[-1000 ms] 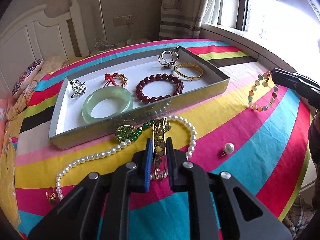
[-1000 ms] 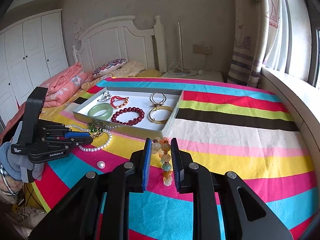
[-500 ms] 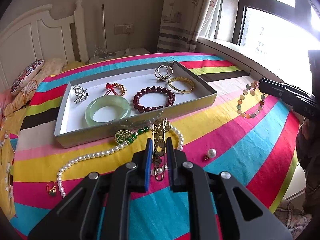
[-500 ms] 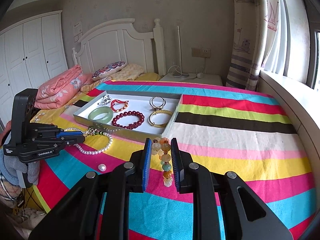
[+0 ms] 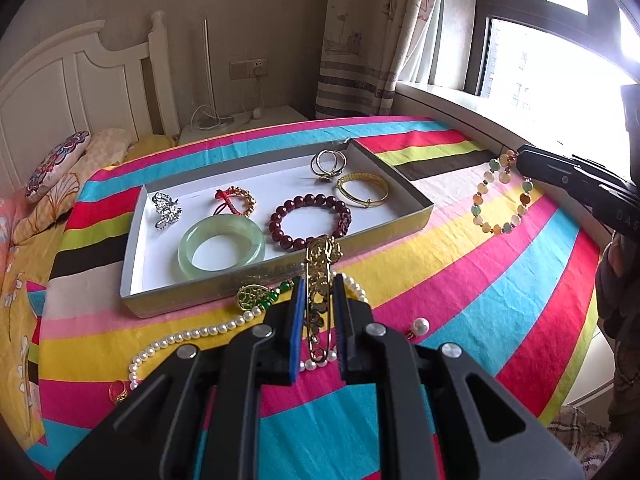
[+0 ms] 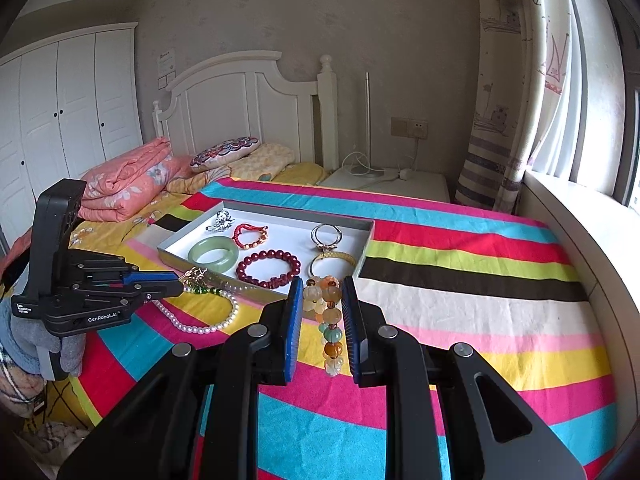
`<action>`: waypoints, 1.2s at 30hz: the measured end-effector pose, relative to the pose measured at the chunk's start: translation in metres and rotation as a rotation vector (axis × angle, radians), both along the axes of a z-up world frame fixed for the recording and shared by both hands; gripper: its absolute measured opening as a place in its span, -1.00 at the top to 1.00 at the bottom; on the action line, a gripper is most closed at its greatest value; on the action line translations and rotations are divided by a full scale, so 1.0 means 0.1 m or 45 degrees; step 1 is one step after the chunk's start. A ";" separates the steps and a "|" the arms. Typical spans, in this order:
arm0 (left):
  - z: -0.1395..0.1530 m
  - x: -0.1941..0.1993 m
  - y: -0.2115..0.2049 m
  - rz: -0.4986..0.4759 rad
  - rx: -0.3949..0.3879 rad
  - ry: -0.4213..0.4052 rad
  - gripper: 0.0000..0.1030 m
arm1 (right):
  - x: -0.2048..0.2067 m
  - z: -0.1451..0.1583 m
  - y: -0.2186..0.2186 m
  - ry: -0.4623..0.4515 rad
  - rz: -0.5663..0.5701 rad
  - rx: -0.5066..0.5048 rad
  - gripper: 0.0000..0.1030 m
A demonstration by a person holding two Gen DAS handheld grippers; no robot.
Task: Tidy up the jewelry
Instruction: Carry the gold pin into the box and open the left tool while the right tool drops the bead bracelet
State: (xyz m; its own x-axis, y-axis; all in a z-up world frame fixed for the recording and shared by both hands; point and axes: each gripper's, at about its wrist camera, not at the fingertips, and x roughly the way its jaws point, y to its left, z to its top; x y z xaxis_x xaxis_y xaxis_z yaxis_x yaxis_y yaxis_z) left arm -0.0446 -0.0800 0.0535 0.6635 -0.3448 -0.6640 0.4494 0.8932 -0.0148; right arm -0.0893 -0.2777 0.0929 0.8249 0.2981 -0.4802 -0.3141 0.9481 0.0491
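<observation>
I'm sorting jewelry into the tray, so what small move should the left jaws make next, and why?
Probably carry the gold brooch forward over the tray wall. The left gripper holds it clamped just short of the tray, and bare white floor shows beside the green bangle.

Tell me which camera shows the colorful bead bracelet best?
The left wrist view: the bead bracelet hangs as a whole open loop from the right gripper. In the right wrist view it dangles edge-on between the fingers, so its beads overlap.
</observation>
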 end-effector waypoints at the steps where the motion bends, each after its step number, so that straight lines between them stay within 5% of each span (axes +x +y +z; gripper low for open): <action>1: 0.01 0.01 0.00 0.000 0.001 -0.003 0.75 | 0.01 0.01 0.01 -0.002 0.003 -0.001 0.62; 14: 0.41 0.49 0.02 0.028 -0.071 -0.029 0.75 | 0.46 0.25 0.34 -0.038 0.092 -0.007 0.62; 21: 0.61 0.98 0.09 0.042 -0.141 0.054 0.76 | 0.90 0.28 0.46 0.017 0.128 0.042 0.62; 36: 0.50 1.46 0.36 0.158 -0.082 0.114 0.77 | 1.71 -0.01 0.87 0.200 0.153 0.032 0.62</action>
